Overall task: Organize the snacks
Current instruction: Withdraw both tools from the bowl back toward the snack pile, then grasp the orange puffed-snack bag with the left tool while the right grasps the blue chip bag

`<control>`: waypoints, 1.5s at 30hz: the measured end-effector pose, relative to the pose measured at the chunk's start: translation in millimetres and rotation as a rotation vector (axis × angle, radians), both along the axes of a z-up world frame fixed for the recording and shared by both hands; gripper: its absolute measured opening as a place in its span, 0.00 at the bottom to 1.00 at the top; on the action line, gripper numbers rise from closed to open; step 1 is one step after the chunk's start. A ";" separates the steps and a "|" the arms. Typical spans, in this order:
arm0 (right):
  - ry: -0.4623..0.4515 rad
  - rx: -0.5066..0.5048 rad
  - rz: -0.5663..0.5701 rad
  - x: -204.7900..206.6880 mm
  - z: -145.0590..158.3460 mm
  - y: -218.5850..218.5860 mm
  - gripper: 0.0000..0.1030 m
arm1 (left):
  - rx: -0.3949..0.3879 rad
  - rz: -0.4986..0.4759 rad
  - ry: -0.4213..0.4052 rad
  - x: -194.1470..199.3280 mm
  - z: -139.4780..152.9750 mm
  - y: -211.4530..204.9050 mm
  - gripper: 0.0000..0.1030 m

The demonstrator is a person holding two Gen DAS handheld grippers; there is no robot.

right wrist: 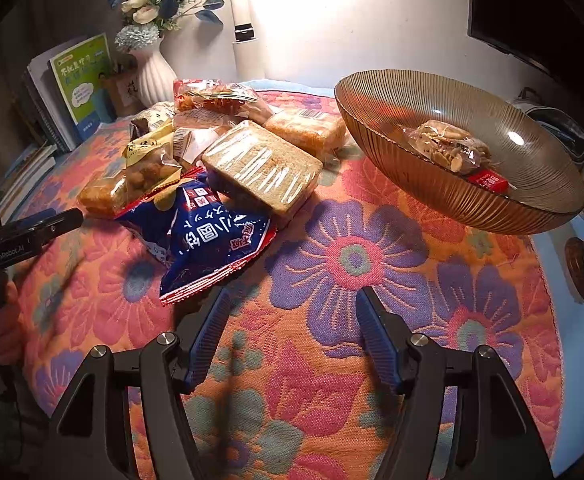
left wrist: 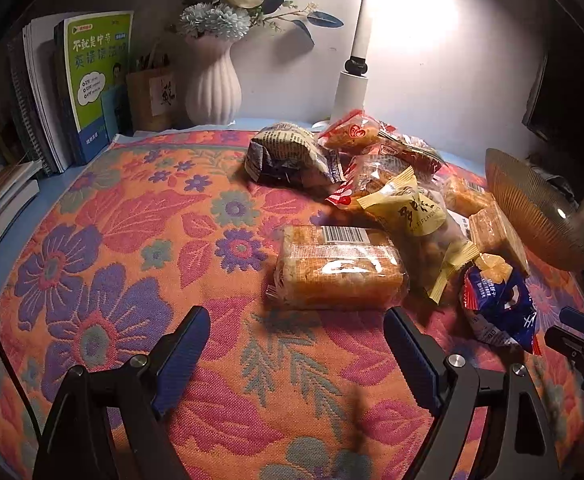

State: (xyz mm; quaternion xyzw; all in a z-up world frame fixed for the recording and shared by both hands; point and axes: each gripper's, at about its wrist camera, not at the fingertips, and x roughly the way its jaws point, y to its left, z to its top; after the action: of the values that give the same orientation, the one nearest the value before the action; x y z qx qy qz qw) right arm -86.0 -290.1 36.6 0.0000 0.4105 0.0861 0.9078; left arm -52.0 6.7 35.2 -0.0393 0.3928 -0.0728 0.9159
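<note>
The left gripper [left wrist: 296,334] is hovering low over the orange, pink and purple flowered cloth [left wrist: 131,240] with its blue-padded fingers [left wrist: 179,360] spread wide and nothing between them; the clear-wrapped golden cake block with a barcode label [left wrist: 338,266] is lying just beyond the fingertips, a little toward the right finger, not touching either. The right gripper [right wrist: 292,304] is likewise standing with its fingers parted and empty over the cloth, and the crinkled blue and red foil snack bag [right wrist: 207,236] is lying just ahead of its left fingertip, its sealed edge very near the pad (whether they are touching cannot be told). Behind the bag, a clear-wrapped slab of pale sliced bread [right wrist: 263,172] is leaning on the rest of the heap, beside a yellow-topped bag of small round balls [right wrist: 151,160]. The ribbed amber glass bowl [right wrist: 432,184] is sitting well ahead and to the right of the right gripper, already holding a clear packet of pale nuts [right wrist: 448,146] and a small red packet [right wrist: 488,180].
</note>
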 end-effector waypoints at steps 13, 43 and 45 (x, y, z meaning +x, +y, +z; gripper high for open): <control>0.017 0.052 0.112 28.1 5.8 30.9 0.75 | -0.026 -0.046 0.063 44.7 -1.3 -30.8 0.89; 0.135 0.017 0.102 -1.6 -5.3 54.4 0.60 | -0.051 0.087 0.026 15.4 -6.5 14.7 0.74; 0.168 0.047 0.108 -11.3 -4.5 54.2 0.63 | -0.089 0.087 0.034 17.2 -9.1 19.5 0.74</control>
State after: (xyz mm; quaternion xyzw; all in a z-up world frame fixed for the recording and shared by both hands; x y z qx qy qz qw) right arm -97.3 -235.9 32.1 0.0066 0.4823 0.1441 0.8640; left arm -34.8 26.2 26.1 -0.0981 0.4026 -0.0498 0.9087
